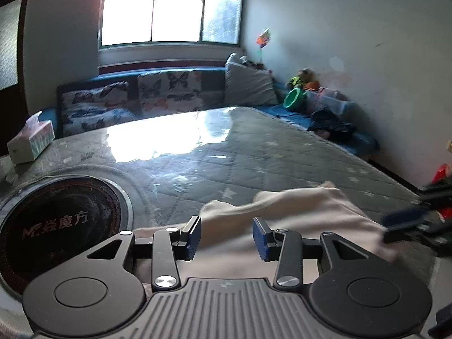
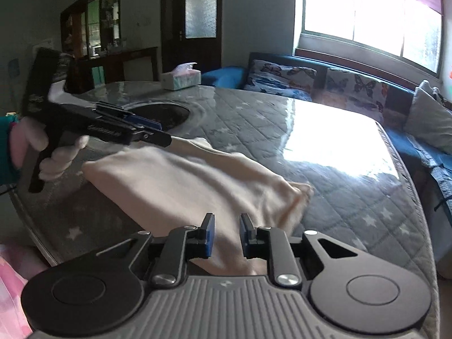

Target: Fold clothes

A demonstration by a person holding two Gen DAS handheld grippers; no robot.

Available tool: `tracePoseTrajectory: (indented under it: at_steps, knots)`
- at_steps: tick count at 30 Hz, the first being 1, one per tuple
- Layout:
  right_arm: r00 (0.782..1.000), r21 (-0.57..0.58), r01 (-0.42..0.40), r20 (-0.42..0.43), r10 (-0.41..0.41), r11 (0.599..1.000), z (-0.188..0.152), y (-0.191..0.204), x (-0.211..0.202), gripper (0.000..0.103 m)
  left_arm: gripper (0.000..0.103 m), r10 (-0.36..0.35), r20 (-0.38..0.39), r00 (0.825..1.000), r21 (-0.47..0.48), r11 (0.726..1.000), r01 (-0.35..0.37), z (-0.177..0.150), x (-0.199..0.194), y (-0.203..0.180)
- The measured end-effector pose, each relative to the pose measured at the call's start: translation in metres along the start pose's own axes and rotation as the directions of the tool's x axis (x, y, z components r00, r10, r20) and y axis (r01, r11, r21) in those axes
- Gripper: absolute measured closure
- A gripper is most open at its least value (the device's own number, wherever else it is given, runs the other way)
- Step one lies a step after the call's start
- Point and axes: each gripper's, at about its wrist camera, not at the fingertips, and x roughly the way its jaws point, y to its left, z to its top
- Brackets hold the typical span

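Quilted table cover (image 2: 353,197) bearing a cream garment (image 2: 183,180); left gripper (image 1: 226,237) and right gripper (image 2: 226,236) above it, both spread wide, empty.

The round black glass cooktop (image 1: 60,233) set into the desk carries faded reddish lettering in the left wrist view: a logo reading "MF" followed by the Chinese characters "焱魔方". In the right wrist view, the side of the black handheld left gripper (image 2: 141,130) bears a small embossed word, too blurred to read
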Motion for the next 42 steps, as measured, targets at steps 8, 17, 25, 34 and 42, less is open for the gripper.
tracePoseTrajectory:
  at_steps: [8, 17, 25, 34, 42]
  knots:
    - [0.997, -0.057, -0.071, 0.012, 0.071, 0.996, 0.008, 0.024, 0.021, 0.079, 0.08, -0.02, -0.018, 1.0, -0.016, 1.0, 0.019, -0.03, -0.032, -0.007]
    - [0.997, -0.093, -0.081, -0.022, 0.08, 0.992, 0.001, 0.037, 0.037, 0.079, 0.082, -0.001, -0.036, 0.999, -0.024, 1.0, 0.0, -0.049, -0.026, -0.008]
    - [0.994, -0.137, -0.111, -0.004, 0.111, 0.984, 0.016, 0.045, 0.033, 0.078, 0.081, -0.015, 0.002, 1.0, -0.008, 1.0, 0.015, -0.044, -0.04, -0.016]
    - [0.984, -0.186, -0.175, -0.033, 0.172, 0.967, 0.018, 0.064, 0.057, 0.078, 0.08, -0.016, -0.029, 0.999, -0.013, 1.0, 0.016, -0.054, -0.034, -0.015]
    - [0.983, -0.167, -0.183, -0.023, 0.182, 0.969, 0.021, 0.06, 0.049, 0.078, 0.079, -0.005, -0.023, 1.0, -0.079, 0.997, 0.003, -0.052, -0.04, 0.0]
